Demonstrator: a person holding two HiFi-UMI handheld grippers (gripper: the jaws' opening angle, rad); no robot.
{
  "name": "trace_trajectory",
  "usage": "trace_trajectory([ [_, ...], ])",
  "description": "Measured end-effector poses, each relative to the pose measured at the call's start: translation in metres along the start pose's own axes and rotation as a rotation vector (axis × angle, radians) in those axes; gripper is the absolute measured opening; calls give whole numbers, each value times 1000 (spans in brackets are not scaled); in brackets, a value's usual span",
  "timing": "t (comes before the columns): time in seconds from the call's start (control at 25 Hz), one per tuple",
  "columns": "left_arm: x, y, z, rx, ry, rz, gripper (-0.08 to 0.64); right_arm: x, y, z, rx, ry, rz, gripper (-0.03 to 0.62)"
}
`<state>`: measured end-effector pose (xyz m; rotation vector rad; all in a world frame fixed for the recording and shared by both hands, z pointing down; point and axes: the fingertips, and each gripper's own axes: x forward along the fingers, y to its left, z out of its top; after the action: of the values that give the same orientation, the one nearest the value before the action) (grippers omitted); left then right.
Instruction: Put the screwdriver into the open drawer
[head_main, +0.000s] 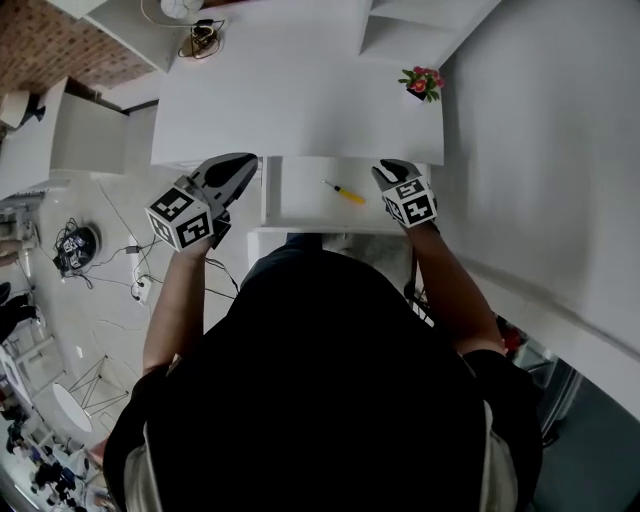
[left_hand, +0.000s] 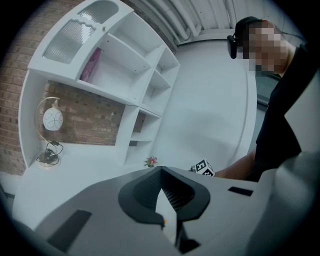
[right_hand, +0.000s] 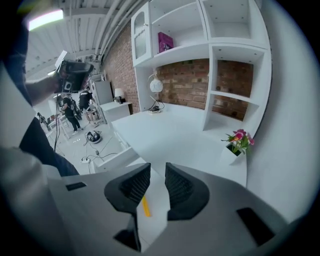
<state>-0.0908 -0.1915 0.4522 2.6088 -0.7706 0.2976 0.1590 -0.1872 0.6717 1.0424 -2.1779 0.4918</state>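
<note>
A yellow-handled screwdriver (head_main: 345, 192) lies inside the open white drawer (head_main: 298, 195) at the desk's front edge. My right gripper (head_main: 390, 171) hovers over the drawer's right end. Its jaws stand slightly apart with nothing between them, and in the right gripper view the screwdriver (right_hand: 145, 206) shows through the gap of the right gripper (right_hand: 157, 169), down on the drawer floor. My left gripper (head_main: 241, 166) hangs just left of the drawer, off the desk's front. In its own view the left gripper (left_hand: 160, 170) has its jaw tips touching, holding nothing.
A small pot of pink flowers (head_main: 422, 84) stands on the white desk (head_main: 290, 110) by the right wall. A globe lamp (right_hand: 156, 86) and cables sit at the desk's far left. White shelves (right_hand: 220, 35) rise behind. Cables (head_main: 75, 245) lie on the floor to the left.
</note>
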Motion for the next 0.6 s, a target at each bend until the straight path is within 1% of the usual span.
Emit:
trace_trajectory([
  [0.28,14,-10,14,16,3,-45,16,-46,-16,32,34,-75,-68,95],
  [0.44,23,-13,17,24,4,-66,17,-67,-24,44,62,-121,-92,94],
  [0.6,28,-18,16,25,17,-87,17,-85,-26,54,62,-151,-117,92],
])
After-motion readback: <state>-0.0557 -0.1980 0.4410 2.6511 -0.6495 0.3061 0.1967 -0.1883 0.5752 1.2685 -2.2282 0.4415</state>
